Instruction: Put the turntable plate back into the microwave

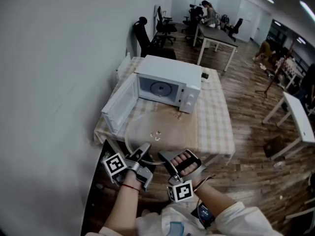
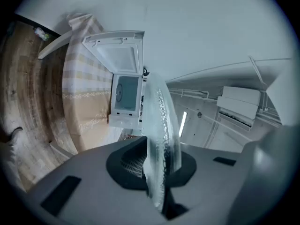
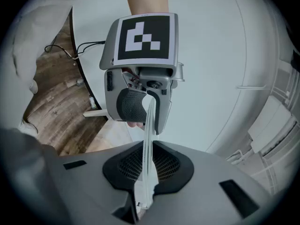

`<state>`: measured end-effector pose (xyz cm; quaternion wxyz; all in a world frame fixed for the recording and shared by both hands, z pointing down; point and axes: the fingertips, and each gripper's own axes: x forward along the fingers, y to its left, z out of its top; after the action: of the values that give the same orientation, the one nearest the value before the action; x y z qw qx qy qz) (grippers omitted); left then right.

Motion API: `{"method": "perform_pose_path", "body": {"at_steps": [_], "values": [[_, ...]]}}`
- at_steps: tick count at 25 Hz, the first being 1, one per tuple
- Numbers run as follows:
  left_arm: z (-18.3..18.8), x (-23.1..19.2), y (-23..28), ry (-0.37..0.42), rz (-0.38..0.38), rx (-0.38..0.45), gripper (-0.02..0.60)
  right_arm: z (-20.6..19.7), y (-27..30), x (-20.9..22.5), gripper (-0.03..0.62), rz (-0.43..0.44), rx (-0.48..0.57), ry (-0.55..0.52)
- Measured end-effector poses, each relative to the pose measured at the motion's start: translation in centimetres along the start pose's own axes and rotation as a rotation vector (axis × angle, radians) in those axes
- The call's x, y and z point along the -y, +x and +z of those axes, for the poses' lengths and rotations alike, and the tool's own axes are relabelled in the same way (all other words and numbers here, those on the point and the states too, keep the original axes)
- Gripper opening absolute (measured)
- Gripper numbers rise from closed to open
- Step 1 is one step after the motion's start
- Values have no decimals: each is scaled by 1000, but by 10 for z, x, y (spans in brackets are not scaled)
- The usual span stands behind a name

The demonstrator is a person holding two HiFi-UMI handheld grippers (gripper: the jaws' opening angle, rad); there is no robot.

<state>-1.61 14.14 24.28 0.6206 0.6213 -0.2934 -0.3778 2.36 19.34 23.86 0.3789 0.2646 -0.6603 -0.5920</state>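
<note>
The glass turntable plate (image 1: 156, 132) is held at lower centre, before the open microwave (image 1: 170, 85), its near rim clamped by left gripper (image 1: 143, 151) and right gripper (image 1: 165, 159). It is judged stiff, weighty, slippery and breakable, and best gripped at the rim.

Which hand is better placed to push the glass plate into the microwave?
Right, probably. Both grip the glass plate at its near rim, but the right gripper sits more in line with the microwave opening, while the left gripper is nearer the open door.
</note>
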Motion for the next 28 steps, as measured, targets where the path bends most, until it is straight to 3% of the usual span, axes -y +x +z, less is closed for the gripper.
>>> {"method": "perform_pose_path", "body": {"at_steps": [18, 28], "values": [[-11, -2, 9, -10, 9, -20, 18, -13, -5, -5, 54, 4, -30, 15], [-13, -2, 5, 12, 13, -25, 18, -6, -10, -8, 60, 41, 11, 68]]}}
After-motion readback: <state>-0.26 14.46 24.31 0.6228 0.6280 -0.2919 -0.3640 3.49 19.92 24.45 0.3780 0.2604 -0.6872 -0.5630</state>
